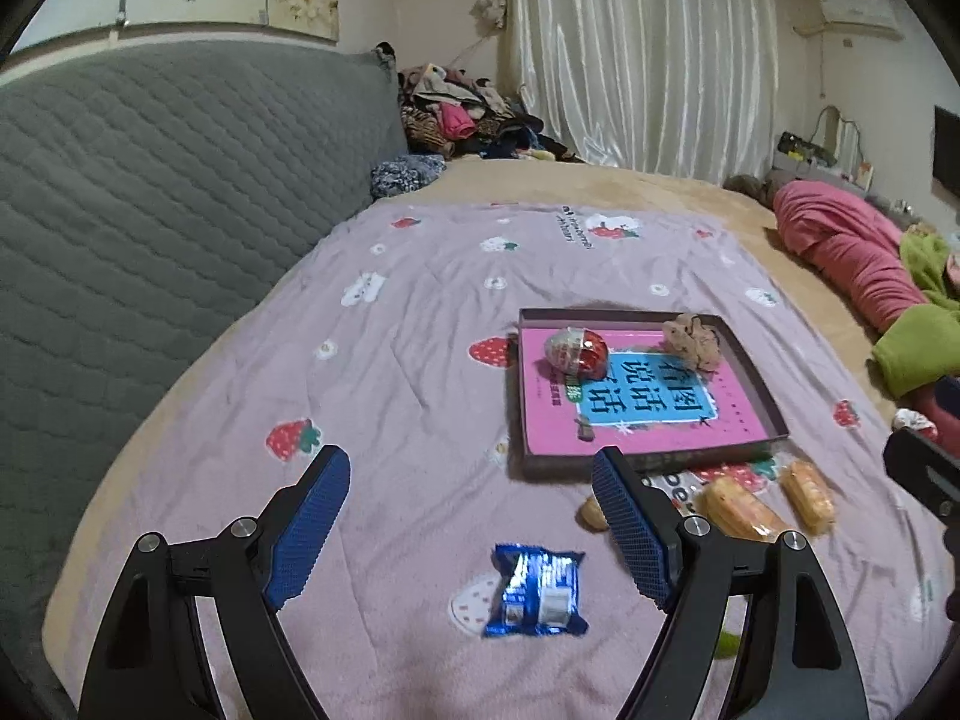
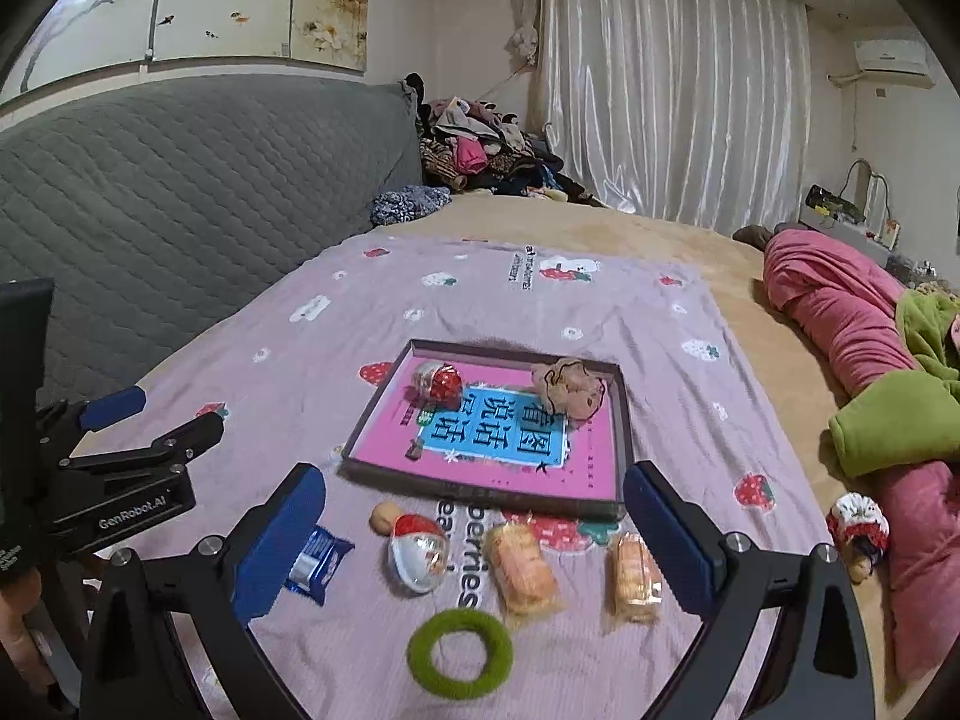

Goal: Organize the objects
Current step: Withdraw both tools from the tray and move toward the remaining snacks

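Note:
A shallow box tray with a pink and blue book cover inside lies on the pink strawberry blanket. In it sit a red foil egg and a tan scrunchie. My left gripper is open and empty above a blue snack packet. My right gripper is open and empty over a second egg, two wrapped cakes and a green hair ring.
A grey quilted headboard stands at the left. A clothes pile lies at the back. Pink and green bedding lies at the right, with a red-and-white crocheted item beside it. A small tan piece lies near the tray.

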Motion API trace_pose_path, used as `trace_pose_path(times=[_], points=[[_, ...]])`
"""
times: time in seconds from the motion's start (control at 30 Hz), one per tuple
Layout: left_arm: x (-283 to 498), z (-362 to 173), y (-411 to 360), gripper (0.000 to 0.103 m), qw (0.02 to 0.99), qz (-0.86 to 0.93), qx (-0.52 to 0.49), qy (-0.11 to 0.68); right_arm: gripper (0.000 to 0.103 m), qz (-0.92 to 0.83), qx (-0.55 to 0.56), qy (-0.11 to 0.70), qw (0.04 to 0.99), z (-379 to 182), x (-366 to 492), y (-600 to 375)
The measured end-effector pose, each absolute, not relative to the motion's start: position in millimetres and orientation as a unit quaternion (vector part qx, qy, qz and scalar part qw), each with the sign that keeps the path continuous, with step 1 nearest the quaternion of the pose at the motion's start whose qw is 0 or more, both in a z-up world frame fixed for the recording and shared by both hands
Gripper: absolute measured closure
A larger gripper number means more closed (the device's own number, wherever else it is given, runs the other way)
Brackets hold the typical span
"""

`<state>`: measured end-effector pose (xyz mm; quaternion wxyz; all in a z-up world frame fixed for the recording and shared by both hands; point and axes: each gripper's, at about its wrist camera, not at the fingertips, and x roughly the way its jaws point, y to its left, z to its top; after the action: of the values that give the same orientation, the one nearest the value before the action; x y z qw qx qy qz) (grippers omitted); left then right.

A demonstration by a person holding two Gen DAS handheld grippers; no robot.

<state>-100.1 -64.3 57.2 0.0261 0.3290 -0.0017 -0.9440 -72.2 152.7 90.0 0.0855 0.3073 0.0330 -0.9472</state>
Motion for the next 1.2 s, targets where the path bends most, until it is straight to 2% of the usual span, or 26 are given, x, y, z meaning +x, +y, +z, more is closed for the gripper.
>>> trace_pose_path(times=[0.5,1.2], points=[[-63.2,54.1,-87.2,0.019,0.041,-0.943,0.330,0.005,0.002,-0.941,0.329,0.016,0.082,78.6,-47.8,153.8],[-38.9,46.9,-81.0,0.019,0.018,-0.940,0.339,0.021,0.002,-0.939,0.336,0.020,0.075,74.8,-22.0,152.8]])
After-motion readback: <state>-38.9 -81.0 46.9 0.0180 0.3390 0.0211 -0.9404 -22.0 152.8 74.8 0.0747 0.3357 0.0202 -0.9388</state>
